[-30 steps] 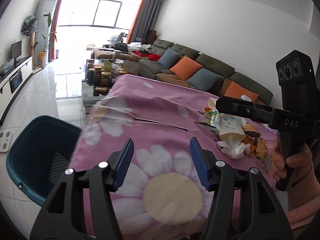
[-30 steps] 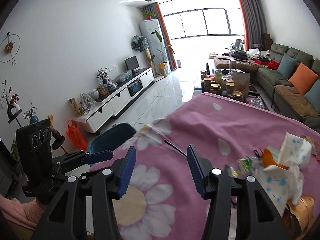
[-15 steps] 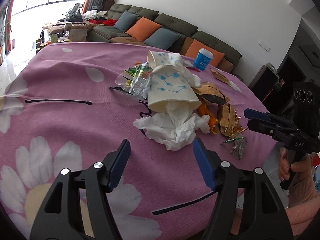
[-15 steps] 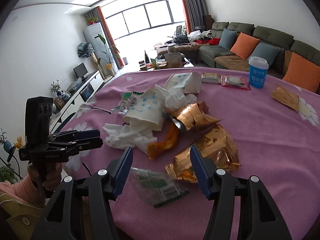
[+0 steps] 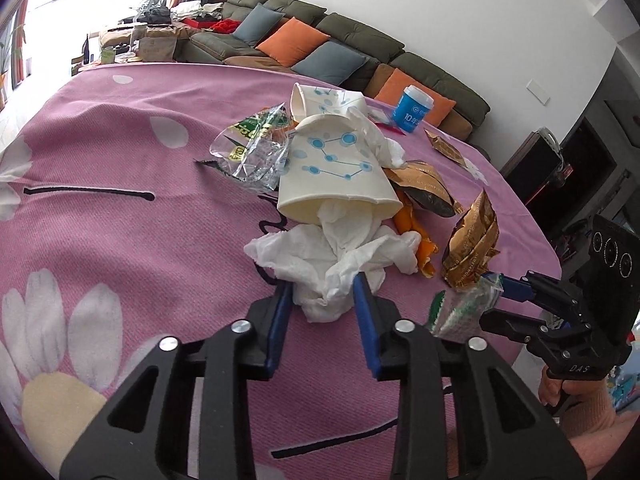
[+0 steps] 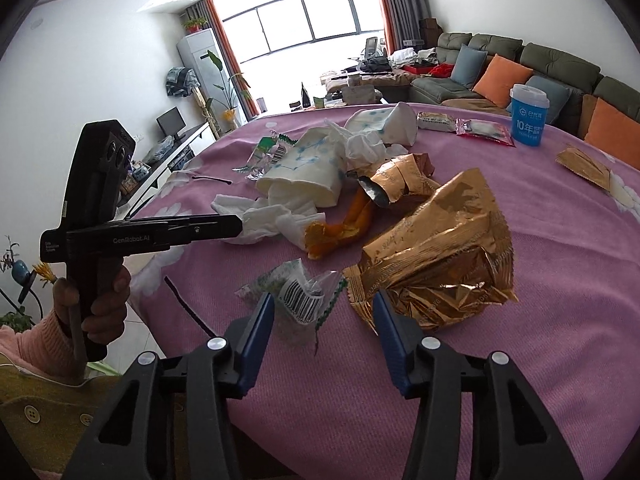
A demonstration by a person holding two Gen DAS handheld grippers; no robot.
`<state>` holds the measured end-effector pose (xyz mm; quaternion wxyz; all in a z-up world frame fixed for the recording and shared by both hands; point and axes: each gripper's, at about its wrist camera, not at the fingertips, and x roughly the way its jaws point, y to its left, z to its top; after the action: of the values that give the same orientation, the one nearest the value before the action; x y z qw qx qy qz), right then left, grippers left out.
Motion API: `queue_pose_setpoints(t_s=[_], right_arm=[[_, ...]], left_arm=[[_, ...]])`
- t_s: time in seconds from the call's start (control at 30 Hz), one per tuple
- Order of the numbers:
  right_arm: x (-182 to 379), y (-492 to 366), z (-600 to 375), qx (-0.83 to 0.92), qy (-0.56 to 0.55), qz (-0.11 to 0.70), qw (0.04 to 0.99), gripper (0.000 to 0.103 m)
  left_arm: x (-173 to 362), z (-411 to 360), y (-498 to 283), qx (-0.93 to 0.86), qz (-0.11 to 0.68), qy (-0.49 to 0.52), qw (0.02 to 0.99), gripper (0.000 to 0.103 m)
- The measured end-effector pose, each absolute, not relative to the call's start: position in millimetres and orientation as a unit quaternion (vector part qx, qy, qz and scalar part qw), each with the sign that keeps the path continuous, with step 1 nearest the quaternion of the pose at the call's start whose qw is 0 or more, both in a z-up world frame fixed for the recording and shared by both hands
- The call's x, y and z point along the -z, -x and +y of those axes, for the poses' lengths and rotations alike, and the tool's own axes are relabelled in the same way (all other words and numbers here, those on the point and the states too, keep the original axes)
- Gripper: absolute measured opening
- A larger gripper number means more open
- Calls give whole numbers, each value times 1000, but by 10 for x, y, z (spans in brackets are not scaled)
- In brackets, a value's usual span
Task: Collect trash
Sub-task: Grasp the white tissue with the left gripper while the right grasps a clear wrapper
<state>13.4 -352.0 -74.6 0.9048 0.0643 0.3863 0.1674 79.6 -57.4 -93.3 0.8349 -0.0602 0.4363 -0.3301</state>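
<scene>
Clearly both grips were being taken at once near the table's front edge. The left gripper point(image 5: 323, 289) had its jaws around the near end of the crumpled tissue point(image 5: 336, 256), and they had just been closing; the pads looked pressed into the paper, so I judged it gripped. The right gripper point(image 6: 323, 307) had also been closing, with the small clear wrapper point(image 6: 298, 296) between its jaws, though the pads did not yet appear to touch it, so it stood open. To do this well, the right jaws should catch the wrapper's raised fold without pinching the pink cloth point(image 6: 320, 380), and clear of the gold bag point(image 6: 436, 264) just beside the right finger. The tissue ran into the mouth of the paper cup point(image 5: 336, 176), so a slow lift should show whether the cup comes along.

A second earlier both grippers hung wide over bare cloth, with the blue bin beside the table; now they sat low at the trash pile.
</scene>
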Motion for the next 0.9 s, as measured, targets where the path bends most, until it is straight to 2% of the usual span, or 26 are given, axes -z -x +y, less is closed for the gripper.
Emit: queue_pose_setpoints(t_s=[0.1, 0.23, 0.9], right_arm=[[747, -122, -3497, -177, -70, 386, 903, 23], [713, -125, -3500, -184, -81, 380, 903, 16], [451, -323, -3305, -242, -125, 336, 902, 16]], left_arm=[[942, -568, -790, 334, 437, 63, 833, 14], [930, -547, -740, 337, 433, 61, 834, 9], [519, 301, -298, 307, 368, 79, 874, 7]])
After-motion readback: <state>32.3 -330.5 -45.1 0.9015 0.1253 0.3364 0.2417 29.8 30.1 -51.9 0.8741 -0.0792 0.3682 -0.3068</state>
